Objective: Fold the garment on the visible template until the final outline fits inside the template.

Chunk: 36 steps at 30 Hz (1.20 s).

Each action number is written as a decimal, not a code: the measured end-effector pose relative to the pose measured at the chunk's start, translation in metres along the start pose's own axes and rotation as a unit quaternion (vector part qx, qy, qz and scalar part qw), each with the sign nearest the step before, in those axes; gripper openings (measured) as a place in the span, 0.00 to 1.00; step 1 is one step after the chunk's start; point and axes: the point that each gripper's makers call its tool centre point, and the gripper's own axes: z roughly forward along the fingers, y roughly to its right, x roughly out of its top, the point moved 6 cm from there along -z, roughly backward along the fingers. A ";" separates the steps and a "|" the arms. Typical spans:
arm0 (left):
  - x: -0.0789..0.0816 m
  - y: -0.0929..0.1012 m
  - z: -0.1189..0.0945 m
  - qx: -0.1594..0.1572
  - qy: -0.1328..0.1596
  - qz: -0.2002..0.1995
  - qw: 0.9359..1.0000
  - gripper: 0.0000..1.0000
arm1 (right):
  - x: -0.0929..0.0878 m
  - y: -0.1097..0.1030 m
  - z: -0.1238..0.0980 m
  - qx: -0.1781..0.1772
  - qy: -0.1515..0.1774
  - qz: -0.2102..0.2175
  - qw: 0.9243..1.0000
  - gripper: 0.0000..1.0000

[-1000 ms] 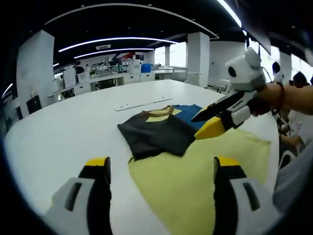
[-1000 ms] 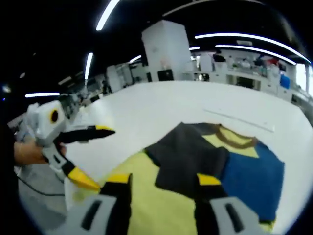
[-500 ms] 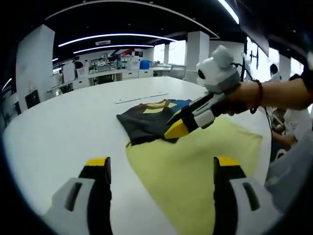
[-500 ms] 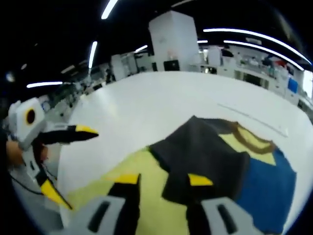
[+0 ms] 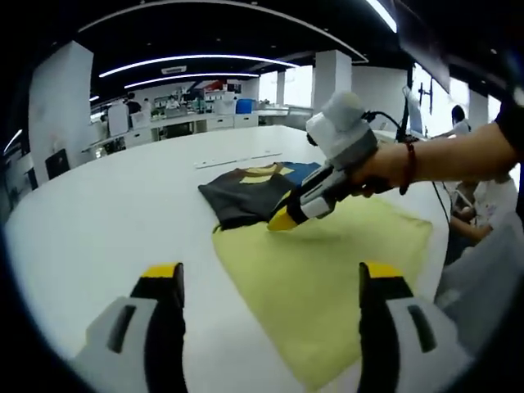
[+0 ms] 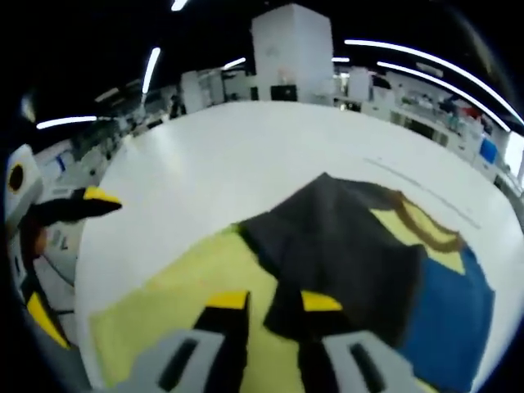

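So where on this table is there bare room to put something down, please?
The white table is bare left of the folded garment and the yellow template, up to the left hand-held gripper. Beyond the garment it is bare too, past a thin white strip. It is crowded at the garment's near edge, where the right hand-held gripper works.

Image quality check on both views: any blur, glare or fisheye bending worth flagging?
Left gripper view: fairly sharp; the garment and yellow template read clearly, the ceiling light strips bow with fisheye distortion, and the windows at right are blown out. Right gripper view: softer all over, with the right gripper fingers and the garment's near edge blurred; the white table is bright, without harsh glare.
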 end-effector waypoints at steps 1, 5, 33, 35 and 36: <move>-0.001 0.000 -0.001 0.001 0.000 -0.002 1.000 0.85 | 0.000 0.000 0.000 -0.003 0.000 0.002 1.000 0.18; -0.005 0.000 -0.003 0.011 -0.004 -0.008 1.000 0.85 | -0.002 -0.002 0.000 -0.031 -0.004 -0.038 0.999 0.14; -0.006 -0.005 -0.011 0.032 -0.002 -0.015 0.999 0.85 | 0.011 0.024 -0.025 -0.055 0.070 0.097 0.991 0.00; -0.005 -0.005 -0.011 0.033 0.000 -0.015 0.999 0.85 | 0.014 0.030 -0.031 -0.059 0.083 0.106 0.989 0.00; -0.005 -0.004 -0.012 0.033 0.000 -0.015 0.999 0.85 | 0.017 0.034 -0.036 -0.062 0.096 0.115 0.987 0.00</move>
